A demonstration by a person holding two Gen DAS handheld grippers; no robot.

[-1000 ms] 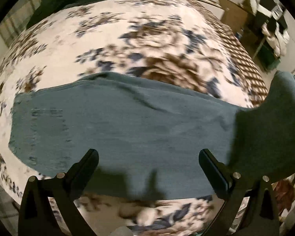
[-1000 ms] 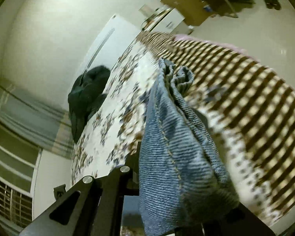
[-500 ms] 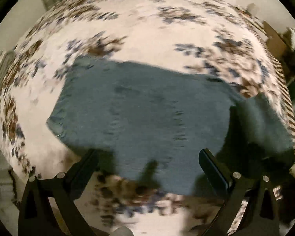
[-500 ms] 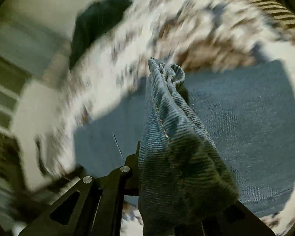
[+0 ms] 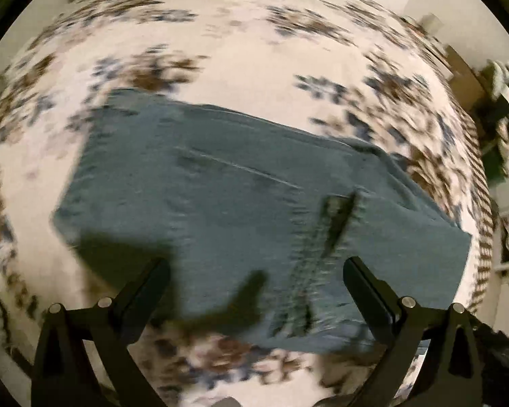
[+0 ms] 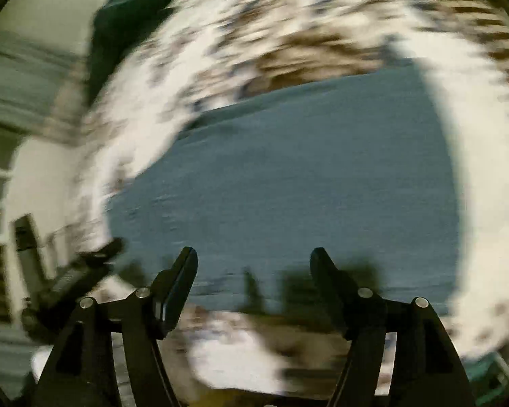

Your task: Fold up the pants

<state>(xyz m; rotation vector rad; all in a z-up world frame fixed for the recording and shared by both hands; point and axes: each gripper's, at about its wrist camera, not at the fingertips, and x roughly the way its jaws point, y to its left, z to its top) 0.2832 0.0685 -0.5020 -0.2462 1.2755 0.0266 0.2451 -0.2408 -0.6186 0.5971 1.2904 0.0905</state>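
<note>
The blue denim pants lie folded flat on the floral bedspread, with a doubled layer at their right end. My left gripper is open and empty, hovering over the near edge of the pants. In the right wrist view the pants fill the middle as a flat blue sheet. My right gripper is open and empty just above their near edge. Both views are motion-blurred.
A dark garment lies at the far end of the bed. The bedspread has a brown checked border at the right. Furniture and clutter stand beyond the bed's right side. The other gripper shows at left in the right wrist view.
My right gripper has let go of the bunched pant leg and opened. The leg now lies folded over the rest of the pants. Both cameras have swung over the bed.
</note>
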